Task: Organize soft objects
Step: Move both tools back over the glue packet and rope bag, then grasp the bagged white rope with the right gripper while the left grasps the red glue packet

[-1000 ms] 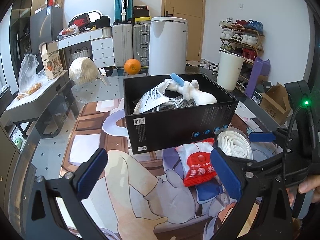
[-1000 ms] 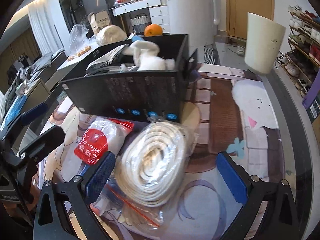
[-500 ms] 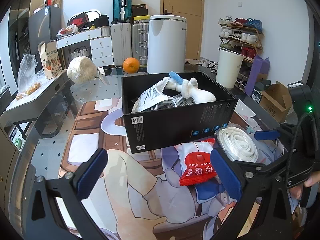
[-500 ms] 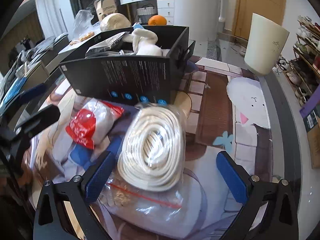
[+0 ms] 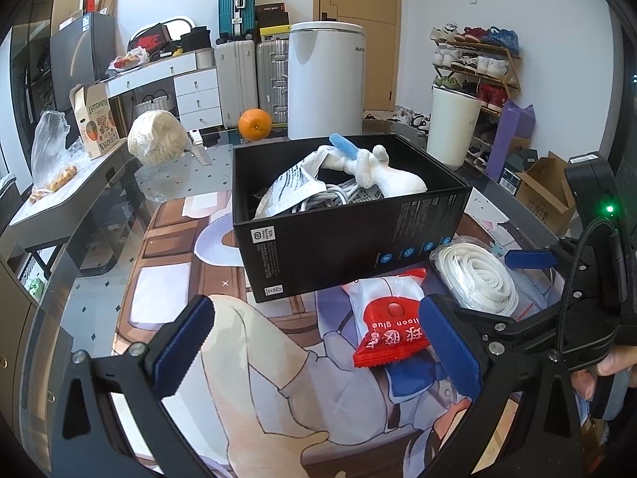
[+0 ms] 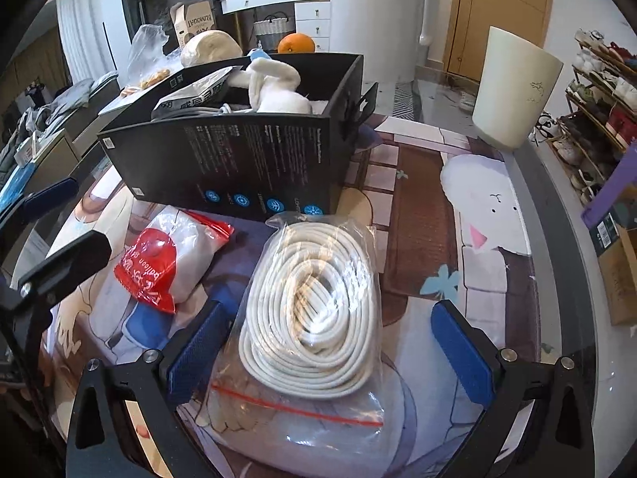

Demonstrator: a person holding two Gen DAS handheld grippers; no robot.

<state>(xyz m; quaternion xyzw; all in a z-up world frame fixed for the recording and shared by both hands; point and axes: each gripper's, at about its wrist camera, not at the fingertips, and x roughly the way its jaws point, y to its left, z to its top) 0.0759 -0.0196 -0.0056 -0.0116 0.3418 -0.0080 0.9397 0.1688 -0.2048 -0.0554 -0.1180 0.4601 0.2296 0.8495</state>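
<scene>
Now, cord bag: a clear zip-top plastic bag holding a fat coil of white cord is lying flat on the printed mat, glossy and crinkled, with a red seal strip across its near end.
Right gripper: the right gripper is hanging spread wide, released, its blue ribbed pads flanking the near end of the cord bag; the left pad is sitting just beside the bag's edge, and whether it is touching cannot be told.
Glue packet: a puffy red-and-white packet is lying to the left of the cord bag, close against the box's front wall.
Left gripper: the left gripper is also hovering wide apart, gripping nothing, above the mat, with its right pad just beside the packet.
Black box: a matte black cardboard box is standing open behind both bags, holding a white plush toy, a printed pouch and grey cable.
Beyond: an orange and a pale fibrous ball are resting on the glass tabletop.
</scene>
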